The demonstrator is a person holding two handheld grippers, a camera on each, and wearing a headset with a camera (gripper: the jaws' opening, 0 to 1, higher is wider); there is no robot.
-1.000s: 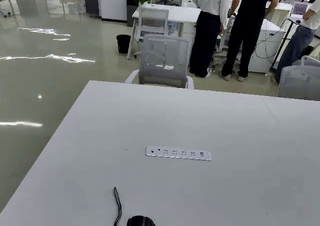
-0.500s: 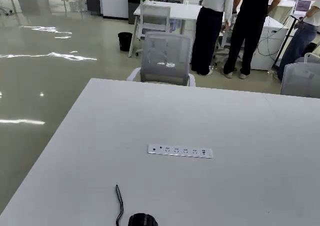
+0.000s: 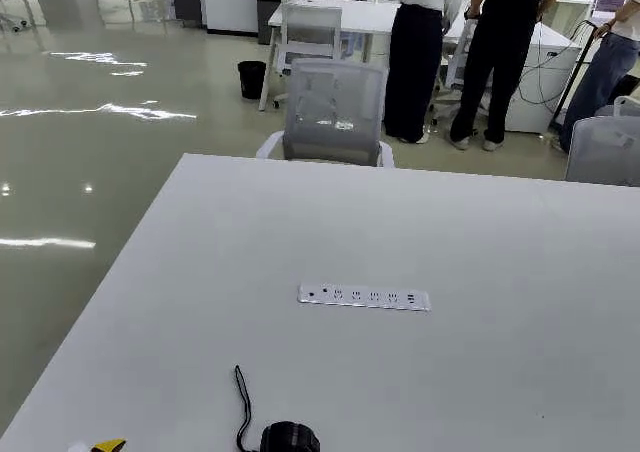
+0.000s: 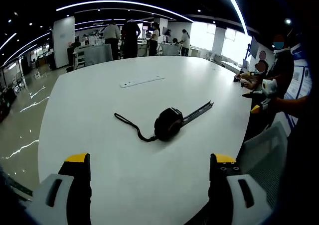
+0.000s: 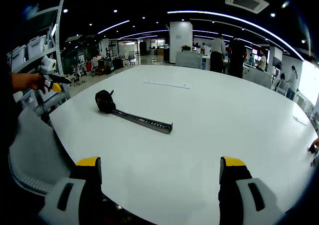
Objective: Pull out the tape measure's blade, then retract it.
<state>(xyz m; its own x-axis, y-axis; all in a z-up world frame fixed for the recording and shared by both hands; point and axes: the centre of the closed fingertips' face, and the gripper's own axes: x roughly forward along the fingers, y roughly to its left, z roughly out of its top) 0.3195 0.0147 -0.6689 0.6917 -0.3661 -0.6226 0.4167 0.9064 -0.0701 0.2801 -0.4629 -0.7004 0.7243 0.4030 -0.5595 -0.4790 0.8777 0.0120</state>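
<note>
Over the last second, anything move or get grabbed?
The headset camera tipped down, so the whole picture slid; nothing on the table moved. A gripper's yellow fingertip has come into the near left corner of the head view. Nothing was taken hold of: the left gripper and right gripper are open, clear of the tape measure. Tape measure and power strip lie as before.
</note>
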